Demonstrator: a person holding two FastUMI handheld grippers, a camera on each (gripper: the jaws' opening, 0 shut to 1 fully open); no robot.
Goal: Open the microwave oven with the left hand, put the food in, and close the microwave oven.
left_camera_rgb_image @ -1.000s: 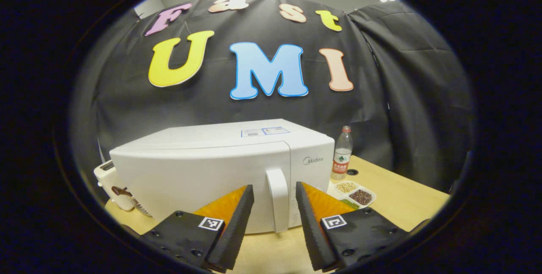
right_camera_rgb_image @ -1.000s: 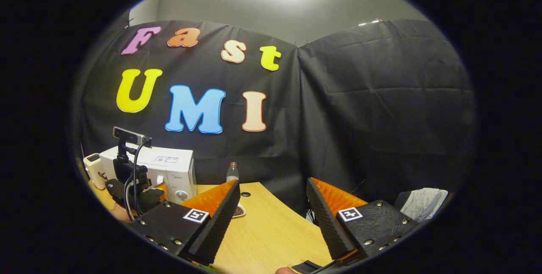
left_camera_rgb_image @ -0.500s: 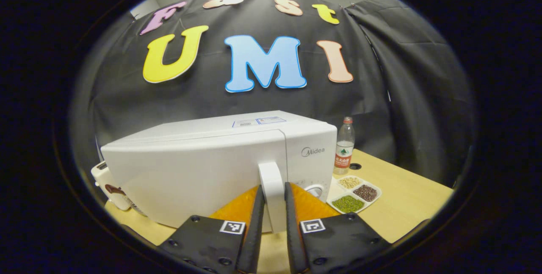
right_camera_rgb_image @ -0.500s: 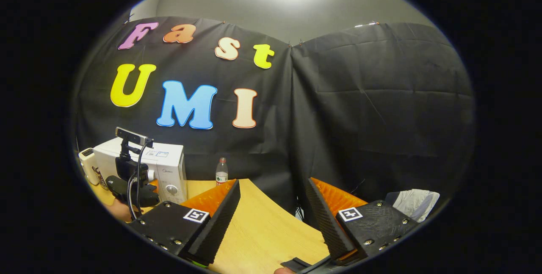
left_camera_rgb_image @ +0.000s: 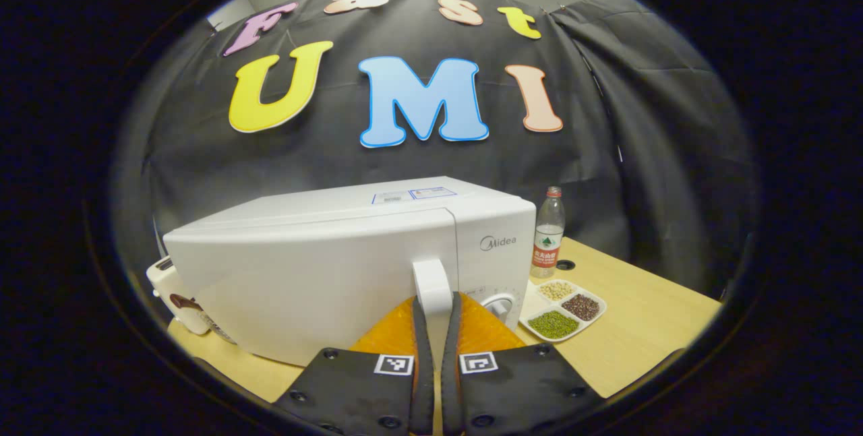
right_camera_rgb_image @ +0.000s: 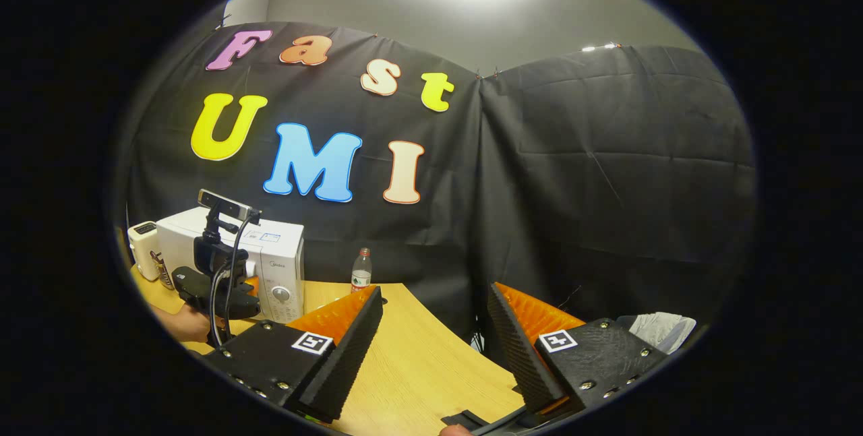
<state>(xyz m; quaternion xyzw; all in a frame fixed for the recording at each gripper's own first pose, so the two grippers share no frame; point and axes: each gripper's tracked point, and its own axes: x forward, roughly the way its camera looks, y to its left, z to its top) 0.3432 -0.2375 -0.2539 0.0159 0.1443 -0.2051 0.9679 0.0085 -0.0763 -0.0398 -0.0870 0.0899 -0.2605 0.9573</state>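
On the wooden table [left_camera_rgb_image: 647, 328], against the black cloth wall, sits the white microwave [left_camera_rgb_image: 323, 267], door closed. I see its upright handle [left_camera_rgb_image: 431, 288] at the door's right edge, beside the control panel with a round knob [left_camera_rgb_image: 502, 302]. My left gripper [left_camera_rgb_image: 433, 355] is clamped on that handle: both fingers press its lower part from either side, with almost no gap between them.

Just right of the microwave lies the food, a white divided tray [left_camera_rgb_image: 565, 308] with green, dark red and pale grains in separate compartments. Behind the tray stands a plastic bottle [left_camera_rgb_image: 547, 234] with a red cap. A small white toaster [left_camera_rgb_image: 181, 301] sits at the microwave's left end.

In the right gripper view, my right gripper [right_camera_rgb_image: 435, 348] hangs over the table's near edge, well away from the microwave [right_camera_rgb_image: 270, 264], fingers spread wide with nothing between them. I also see the left gripper's camera mast and cable there, with a hand [right_camera_rgb_image: 185, 325] holding it at the microwave's front.
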